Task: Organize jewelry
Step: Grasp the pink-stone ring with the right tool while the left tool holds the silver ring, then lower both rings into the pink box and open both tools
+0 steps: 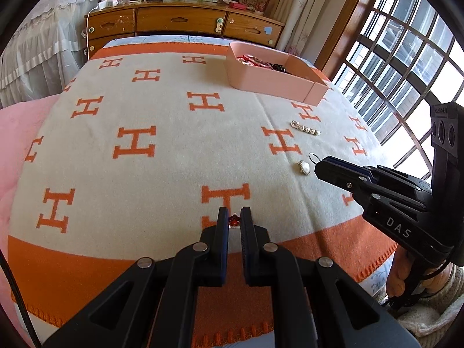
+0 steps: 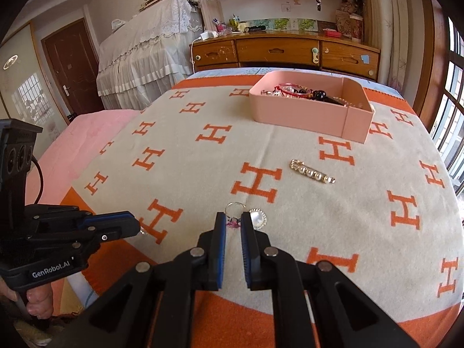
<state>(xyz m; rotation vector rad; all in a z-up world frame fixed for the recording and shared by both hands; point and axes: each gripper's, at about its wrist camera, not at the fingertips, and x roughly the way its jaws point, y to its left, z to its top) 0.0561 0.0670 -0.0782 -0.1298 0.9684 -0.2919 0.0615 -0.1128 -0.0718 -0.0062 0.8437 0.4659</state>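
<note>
A pink box (image 1: 272,82) (image 2: 301,116) with several pieces of jewelry stands far right on the orange-and-cream blanket. A pearl hair clip (image 1: 306,128) (image 2: 313,172) lies in front of it. My left gripper (image 1: 234,217) is closed around a red gem ring (image 1: 233,221) low over the blanket; it also shows in the right wrist view (image 2: 139,227). My right gripper (image 2: 233,221) is closed around a silver ring (image 2: 235,207) with a pink stone; it also shows in the left wrist view (image 1: 317,163). A round pearl brooch (image 2: 258,218) (image 1: 304,168) lies just beside the right gripper's fingers.
A wooden dresser (image 1: 179,23) (image 2: 284,52) stands beyond the bed. A pink cover (image 2: 87,127) lies at the left edge of the bed. Windows (image 1: 406,58) are on the right. A lace-draped piece of furniture (image 2: 145,58) stands far left.
</note>
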